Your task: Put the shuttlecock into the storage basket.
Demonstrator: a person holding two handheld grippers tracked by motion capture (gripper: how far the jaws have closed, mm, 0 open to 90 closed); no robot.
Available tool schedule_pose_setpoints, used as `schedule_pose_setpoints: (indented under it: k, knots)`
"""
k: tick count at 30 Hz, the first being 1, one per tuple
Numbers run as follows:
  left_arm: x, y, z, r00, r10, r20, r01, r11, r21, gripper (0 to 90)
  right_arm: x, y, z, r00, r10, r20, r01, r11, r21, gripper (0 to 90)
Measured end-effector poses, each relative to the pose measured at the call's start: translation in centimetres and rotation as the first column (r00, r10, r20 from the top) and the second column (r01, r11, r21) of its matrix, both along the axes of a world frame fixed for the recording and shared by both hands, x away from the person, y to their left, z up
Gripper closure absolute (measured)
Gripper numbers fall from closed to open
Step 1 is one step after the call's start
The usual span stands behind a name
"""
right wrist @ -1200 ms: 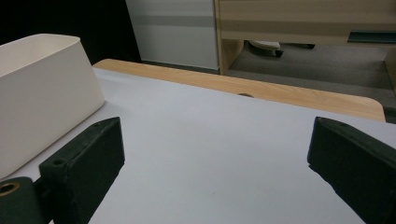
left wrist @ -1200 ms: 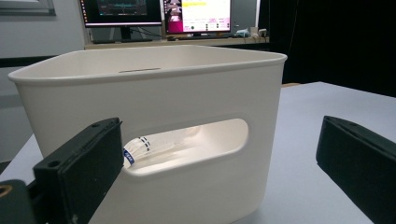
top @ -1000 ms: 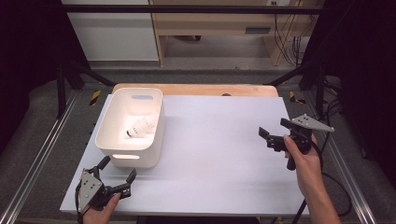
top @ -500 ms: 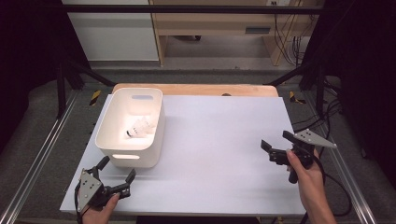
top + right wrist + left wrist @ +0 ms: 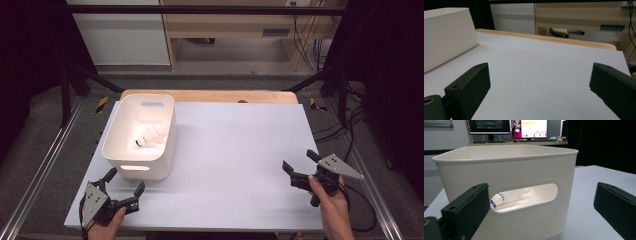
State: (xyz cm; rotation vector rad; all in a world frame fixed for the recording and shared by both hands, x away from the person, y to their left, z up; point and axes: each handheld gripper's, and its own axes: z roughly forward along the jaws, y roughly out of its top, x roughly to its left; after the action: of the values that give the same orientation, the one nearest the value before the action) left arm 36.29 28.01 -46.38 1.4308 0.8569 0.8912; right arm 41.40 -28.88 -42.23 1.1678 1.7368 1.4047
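Note:
A white plastic bin (image 5: 117,152) with handle slots stands at the left of the white table (image 5: 235,150). Inside it lies a white shuttlecock (image 5: 150,136), which the left gripper view catches through the near handle slot as a shuttlecock (image 5: 499,198) with blue bands. My left gripper (image 5: 124,181) rests open near the table's front left corner, just in front of the bin (image 5: 506,167), with nothing between its jaws. My right gripper (image 5: 300,161) is open and empty at the front right, held by a hand (image 5: 332,210). The right gripper view has the bin (image 5: 446,35) far off to its left.
A wooden board edge (image 5: 210,95) runs along the back of the table. Metal rails (image 5: 45,165) flank both sides, and cables (image 5: 357,195) trail off the right edge. Monitors (image 5: 506,127) sit beyond the bin in the left gripper view. A wooden desk (image 5: 240,30) stands behind.
My right gripper has drawn back toward the front right of the table, staying open. The left gripper and the bin have not moved.

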Motion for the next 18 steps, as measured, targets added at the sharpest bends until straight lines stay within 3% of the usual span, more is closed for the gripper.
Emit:
schedule_pose_setpoints:
  k: [6,18]
  knots:
    - [-0.1,-0.2,0.1,0.9999,-0.015,0.001,0.015,0.9999,0.003,0.6,-0.8,0.2,-0.8,0.9982,-0.014,0.059,0.015,0.9998,-0.009,3.5]
    - [-0.1,-0.7,0.0,0.9994,-0.035,-0.005,0.035,0.9994,0.005,0.6,-1.4,0.9,-3.2,0.9903,0.04,0.133,-0.038,0.9991,-0.022,3.4]
